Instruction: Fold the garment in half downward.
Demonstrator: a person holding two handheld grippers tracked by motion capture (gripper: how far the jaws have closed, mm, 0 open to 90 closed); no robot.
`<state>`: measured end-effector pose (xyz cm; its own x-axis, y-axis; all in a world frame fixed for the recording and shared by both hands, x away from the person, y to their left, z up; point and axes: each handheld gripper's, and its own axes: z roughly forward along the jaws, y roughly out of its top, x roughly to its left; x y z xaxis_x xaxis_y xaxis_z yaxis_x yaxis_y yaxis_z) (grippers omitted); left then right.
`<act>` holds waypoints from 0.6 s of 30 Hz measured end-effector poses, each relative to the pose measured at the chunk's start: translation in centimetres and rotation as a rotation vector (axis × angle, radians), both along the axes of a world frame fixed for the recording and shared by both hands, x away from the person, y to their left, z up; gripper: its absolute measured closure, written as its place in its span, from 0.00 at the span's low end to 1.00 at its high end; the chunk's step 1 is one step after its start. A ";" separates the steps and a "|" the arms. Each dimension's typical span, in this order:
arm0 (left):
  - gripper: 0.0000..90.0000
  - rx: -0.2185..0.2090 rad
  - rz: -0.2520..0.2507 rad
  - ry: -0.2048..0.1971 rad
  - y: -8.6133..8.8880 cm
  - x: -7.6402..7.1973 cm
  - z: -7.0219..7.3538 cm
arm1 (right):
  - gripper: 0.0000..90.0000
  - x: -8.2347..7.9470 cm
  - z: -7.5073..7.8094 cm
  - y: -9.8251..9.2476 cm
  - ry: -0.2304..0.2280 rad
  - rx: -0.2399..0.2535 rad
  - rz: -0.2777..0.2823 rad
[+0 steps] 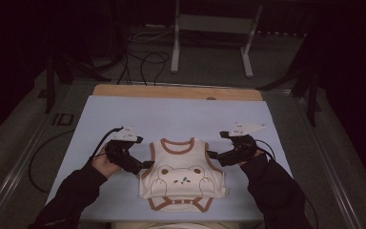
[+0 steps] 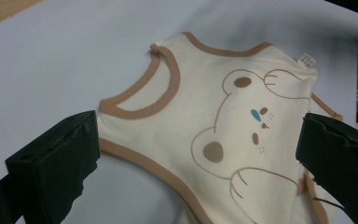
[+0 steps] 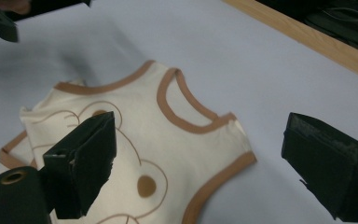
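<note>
A cream sleeveless baby bodysuit with brown trim and a bear print lies flat on the pale blue mat, neckline away from me and its lower part folded up. My left gripper is at its left armhole, jaws open, with the bodysuit spread between and beyond them. My right gripper is at the right shoulder, also open, the bodysuit lying under its jaws. Neither holds the cloth.
The pale blue mat covers a wooden table whose edge shows at the back. Cables and a metal stand are on the floor beyond. Rails run along both table sides.
</note>
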<state>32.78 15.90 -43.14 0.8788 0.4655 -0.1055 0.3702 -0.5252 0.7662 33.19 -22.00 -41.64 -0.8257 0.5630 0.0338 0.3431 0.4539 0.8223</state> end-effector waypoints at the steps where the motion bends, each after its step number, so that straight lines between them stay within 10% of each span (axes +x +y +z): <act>1: 0.01 0.007 -0.001 -0.005 0.0 0.2 0.0 | 0.12 0.2 0.0 0.0 0.000 0.001 -0.003; 18: 0.01 0.018 -0.010 0.018 -1.3 3.5 -1.5 | 0.12 4.0 -1.8 0.5 0.030 -0.017 0.026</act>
